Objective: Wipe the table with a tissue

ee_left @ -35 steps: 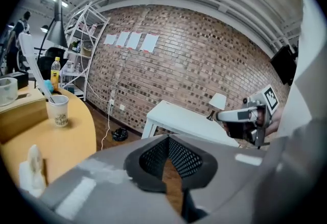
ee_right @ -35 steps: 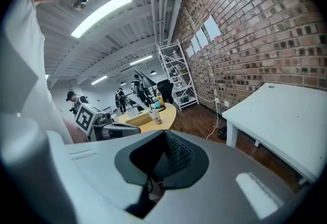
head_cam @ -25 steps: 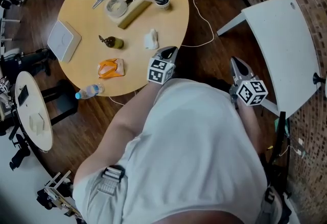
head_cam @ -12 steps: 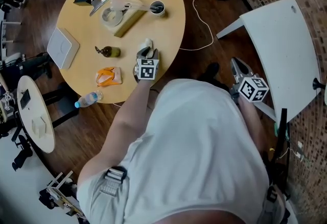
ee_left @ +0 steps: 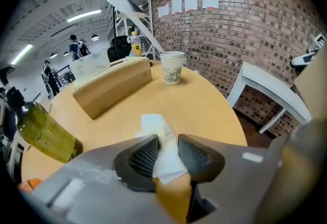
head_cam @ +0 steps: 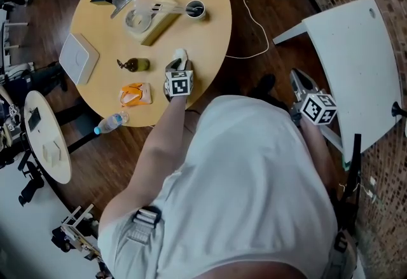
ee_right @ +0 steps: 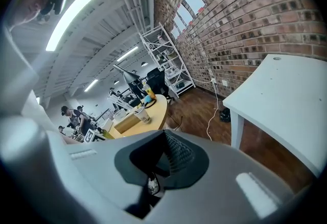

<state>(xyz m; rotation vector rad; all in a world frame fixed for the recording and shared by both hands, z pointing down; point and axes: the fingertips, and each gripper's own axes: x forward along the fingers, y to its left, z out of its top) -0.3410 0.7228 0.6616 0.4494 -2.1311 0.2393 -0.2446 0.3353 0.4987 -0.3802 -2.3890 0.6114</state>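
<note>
A crumpled white tissue (head_cam: 182, 54) lies on the round wooden table (head_cam: 213, 23) near its front right edge. My left gripper (head_cam: 180, 63) points steeply down over it. Its jaws have just been opening and now stand open, with the tissue (ee_left: 162, 136) lying between the ribbed pads (ee_left: 144, 156) on the tabletop. My right gripper (head_cam: 297, 76) hangs off the table, above the floor beside a white side table (head_cam: 356, 55). In the right gripper view its jaws (ee_right: 162, 137) look shut with nothing in them.
On the table stand an olive bottle (head_cam: 141, 65), an orange packet (head_cam: 136, 93), a water bottle (head_cam: 111, 122) at the edge, a white pad (head_cam: 79, 58), a wooden box (head_cam: 159, 18) and a paper cup (head_cam: 196, 9). A white cable (head_cam: 254, 17) runs over the floor.
My left gripper moved from the table's near edge out over the table and tipped down onto the tissue. The right gripper shifted only a little.
</note>
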